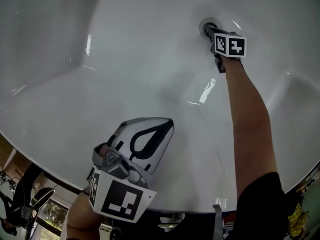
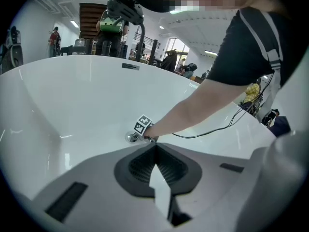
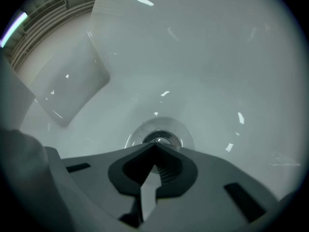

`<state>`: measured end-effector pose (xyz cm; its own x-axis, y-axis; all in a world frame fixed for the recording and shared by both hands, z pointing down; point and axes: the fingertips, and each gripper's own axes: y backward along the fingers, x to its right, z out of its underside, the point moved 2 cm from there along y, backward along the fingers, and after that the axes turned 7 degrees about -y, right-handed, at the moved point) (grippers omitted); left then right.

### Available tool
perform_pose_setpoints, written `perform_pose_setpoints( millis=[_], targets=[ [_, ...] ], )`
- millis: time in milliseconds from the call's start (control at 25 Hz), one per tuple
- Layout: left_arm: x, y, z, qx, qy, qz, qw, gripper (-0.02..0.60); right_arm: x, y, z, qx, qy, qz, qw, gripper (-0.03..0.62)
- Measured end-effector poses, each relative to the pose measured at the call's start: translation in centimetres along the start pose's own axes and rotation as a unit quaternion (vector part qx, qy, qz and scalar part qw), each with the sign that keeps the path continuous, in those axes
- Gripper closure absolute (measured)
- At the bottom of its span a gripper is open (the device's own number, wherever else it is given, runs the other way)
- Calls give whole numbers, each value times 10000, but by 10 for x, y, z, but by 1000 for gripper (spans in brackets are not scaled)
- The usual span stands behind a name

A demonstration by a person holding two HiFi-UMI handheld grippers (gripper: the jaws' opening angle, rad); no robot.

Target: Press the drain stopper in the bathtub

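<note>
R arm [image 1: 247, 119] outstretched, closed R gripper [image 3: 155, 148] at drain stopper [image 3: 159, 135].

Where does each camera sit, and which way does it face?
Head view: on the head, down into the bathtub; shows right arm, left hand-held gripper near, right hand-held gripper at the drain stopper.
Left gripper view: on that gripper, across the bathtub toward the person's torso; own shut jaws.
Right gripper view: on that gripper, down onto the stopper; own shut jaws.
Shared: head and left gripper views show the right arm at the stopper.
</note>
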<state>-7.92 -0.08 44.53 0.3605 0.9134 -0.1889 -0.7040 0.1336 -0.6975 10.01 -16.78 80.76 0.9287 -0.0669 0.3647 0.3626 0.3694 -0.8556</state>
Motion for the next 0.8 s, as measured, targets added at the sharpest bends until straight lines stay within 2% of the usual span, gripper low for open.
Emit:
perform_pose_setpoints(
  millis=[320, 400, 800],
  targets=[
    [2, -2, 4, -48, 144, 66, 9999, 575, -2, -2, 0, -427, 184, 11, 9989, 583],
    [3, -3, 4, -42, 175, 92, 9998, 575, -3, -2, 0, -493, 385, 87, 9980, 583],
    [7, 1, 1, 36, 170, 127, 9998, 575, -7, -3, -2, -608, 613, 335, 9957, 583]
  ],
)
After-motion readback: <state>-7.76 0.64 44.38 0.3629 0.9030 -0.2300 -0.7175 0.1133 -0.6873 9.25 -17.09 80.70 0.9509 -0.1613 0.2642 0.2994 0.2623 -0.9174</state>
